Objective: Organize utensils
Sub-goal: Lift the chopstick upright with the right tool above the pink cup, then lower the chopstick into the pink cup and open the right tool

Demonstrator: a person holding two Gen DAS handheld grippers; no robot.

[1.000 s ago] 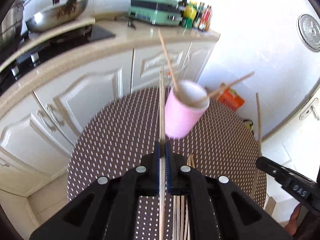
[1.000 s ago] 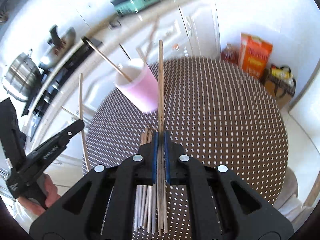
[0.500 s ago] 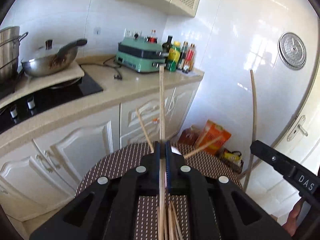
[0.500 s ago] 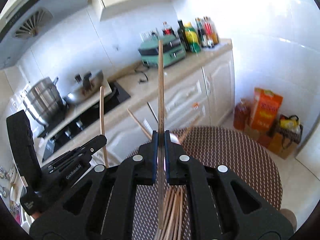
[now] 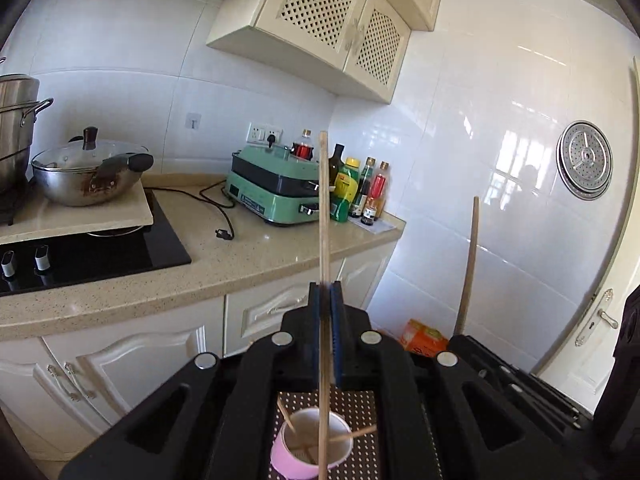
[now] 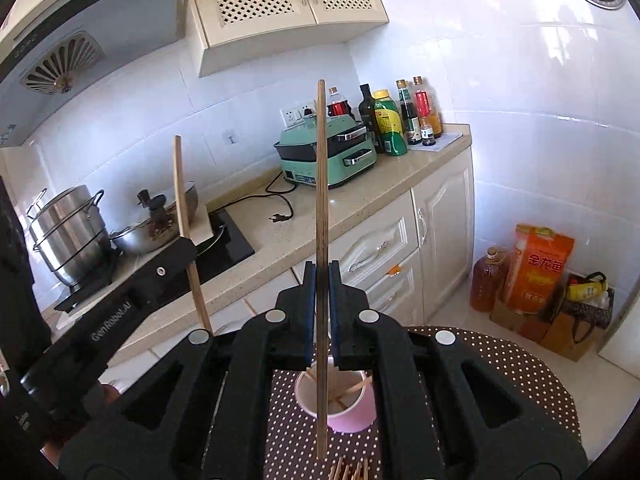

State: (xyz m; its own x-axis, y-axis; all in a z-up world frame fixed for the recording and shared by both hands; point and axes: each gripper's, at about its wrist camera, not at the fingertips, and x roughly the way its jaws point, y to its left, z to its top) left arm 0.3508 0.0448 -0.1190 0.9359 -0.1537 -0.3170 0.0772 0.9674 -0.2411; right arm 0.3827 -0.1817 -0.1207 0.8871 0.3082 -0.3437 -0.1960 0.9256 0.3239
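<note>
My left gripper (image 5: pixel 328 296) is shut on a wooden chopstick (image 5: pixel 323 216) held upright; its lower end hangs over a pink cup (image 5: pixel 310 454) that holds two chopsticks. My right gripper (image 6: pixel 321 276) is shut on a darker wooden chopstick (image 6: pixel 321 184), also upright, its lower end in front of the pink cup (image 6: pixel 352 414). The left gripper (image 6: pixel 120 304) with its chopstick shows at the left of the right wrist view. The right gripper's chopstick (image 5: pixel 468 264) shows at the right of the left wrist view.
The cup stands on a round brown dotted table (image 6: pixel 500 364). Several loose chopsticks (image 6: pixel 348 470) lie on it near me. Behind are a counter (image 5: pixel 240 264) with a cooktop, a wok, a green appliance (image 5: pixel 276 188) and bottles. Bags (image 6: pixel 536 276) stand on the floor.
Both grippers have tilted up and risen, so the views went from the table to the kitchen wall. The cup now sits low, beneath both held chopsticks.
</note>
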